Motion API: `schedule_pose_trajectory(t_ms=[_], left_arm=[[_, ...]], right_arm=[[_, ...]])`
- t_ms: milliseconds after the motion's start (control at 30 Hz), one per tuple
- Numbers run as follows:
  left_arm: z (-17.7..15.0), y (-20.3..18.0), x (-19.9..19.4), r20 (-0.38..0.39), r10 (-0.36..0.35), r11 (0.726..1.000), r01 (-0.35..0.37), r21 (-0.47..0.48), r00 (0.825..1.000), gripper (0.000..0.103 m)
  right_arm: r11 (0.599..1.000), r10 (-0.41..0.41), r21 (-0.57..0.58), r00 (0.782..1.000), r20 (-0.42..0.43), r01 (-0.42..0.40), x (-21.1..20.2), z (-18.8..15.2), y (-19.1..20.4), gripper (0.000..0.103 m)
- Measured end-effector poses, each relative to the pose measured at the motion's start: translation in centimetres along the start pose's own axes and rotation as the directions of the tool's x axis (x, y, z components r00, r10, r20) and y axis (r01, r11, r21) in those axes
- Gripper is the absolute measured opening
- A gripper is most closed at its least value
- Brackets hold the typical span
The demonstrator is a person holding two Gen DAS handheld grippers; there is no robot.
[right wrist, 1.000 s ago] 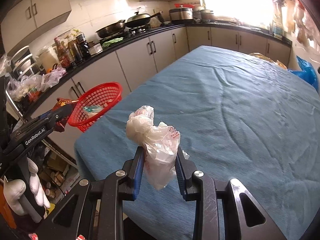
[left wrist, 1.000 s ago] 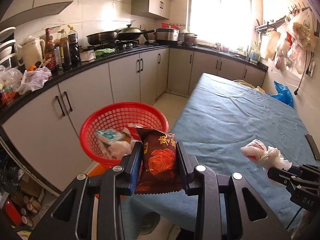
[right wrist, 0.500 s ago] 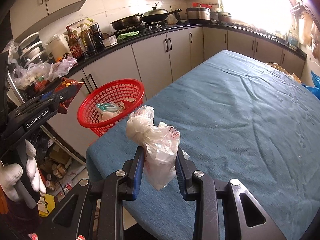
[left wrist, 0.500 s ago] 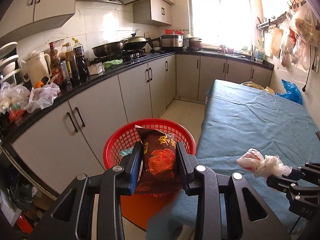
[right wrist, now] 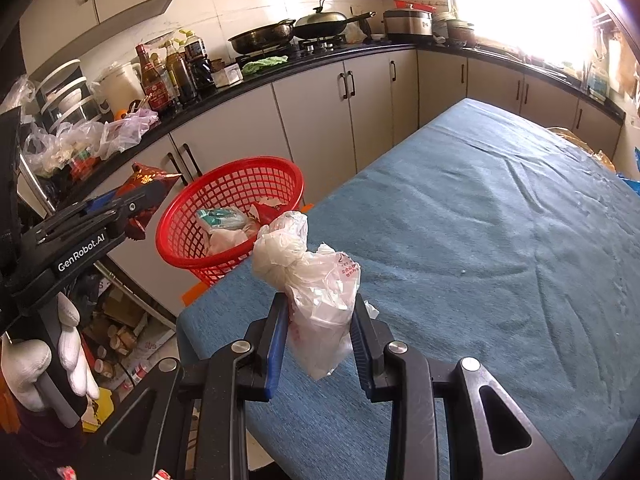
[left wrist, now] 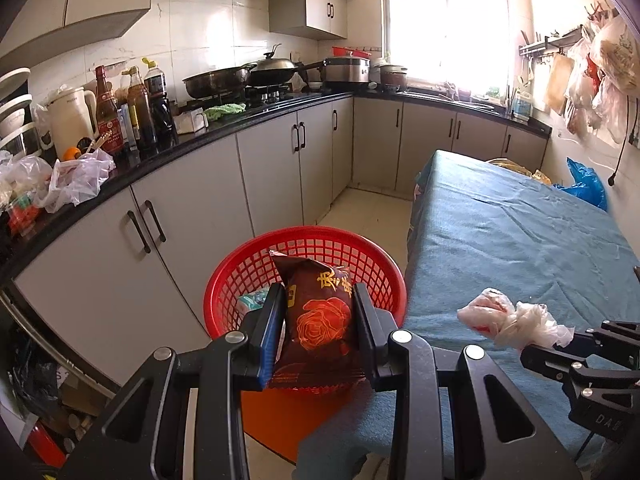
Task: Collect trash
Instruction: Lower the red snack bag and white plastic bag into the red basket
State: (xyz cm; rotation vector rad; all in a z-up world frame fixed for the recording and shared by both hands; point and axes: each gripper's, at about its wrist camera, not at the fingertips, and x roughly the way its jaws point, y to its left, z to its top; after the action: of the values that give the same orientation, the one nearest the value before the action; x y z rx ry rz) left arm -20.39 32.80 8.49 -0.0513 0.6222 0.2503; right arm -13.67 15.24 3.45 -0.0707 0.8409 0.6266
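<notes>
Far to the left is a long black counter (left wrist: pixel 224 130) with bottles (left wrist: pixel 132 108), a white kettle (left wrist: pixel 74 120) and crumpled plastic bags (left wrist: pixel 76 180) on it, and grey cupboard doors (left wrist: pixel 200 216) below. In the right wrist view, a hand in a white glove (right wrist: pixel 44 368) grips the handle of the left gripper (left wrist: pixel 318 320). Its two fingers are squeezed almost shut on a dark red snack bag (left wrist: pixel 320 316) with an orange rose on it. The snack bag stands upright between the blue pads, and it hangs in the air next to the near left rim of the red basket (left wrist: pixel 376 264). The red basket sits on something orange between the cupboards and the table. Inside the red basket lie a blue-green packet (right wrist: pixel 218 216) and some pale wrappers (right wrist: pixel 226 238). Just to the right of the basket is the table with a blue cloth (right wrist: pixel 500 240) over it. Above the near corner of the table is the right gripper (right wrist: pixel 320 328). Its fingers are closed part way and pinch a knotted white plastic bag (right wrist: pixel 316 276) with a bit of red print. The knotted end of the white plastic bag sticks up over the fingers and leans toward the basket. At the far right, more bags (left wrist: pixel 600 64) hang from hooks on the wall, and a blue bag (left wrist: pixel 586 182) lies by the far side of the table.
</notes>
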Motion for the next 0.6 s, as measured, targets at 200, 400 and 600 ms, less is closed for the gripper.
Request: schedule_pose_trajectory(t_ms=[200,400,600], left_arm=[[-0.1,-0.1,0.6,-0.009,-0.001,1.0,0.001,-0.001,1.0,0.033],[0.1,0.1,0.9,-0.01,0.0,1.0,0.0,-0.008,1.0,0.033],[0.6,1.0,1.1,-0.001,0.008,0.999,-0.008,-0.031,1.0,0.033]], right_arm=[[1.0,0.002,0.003,1.0,-0.01,-0.002,0.5,0.1,-0.2,0.033],[1.0,0.002,0.011,1.0,-0.019,-0.002,1.0,0.3,-0.3,0.033],[1.0,0.008,0.015,1.0,-0.027,-0.007,1.5,0.3,-0.6,0.033]])
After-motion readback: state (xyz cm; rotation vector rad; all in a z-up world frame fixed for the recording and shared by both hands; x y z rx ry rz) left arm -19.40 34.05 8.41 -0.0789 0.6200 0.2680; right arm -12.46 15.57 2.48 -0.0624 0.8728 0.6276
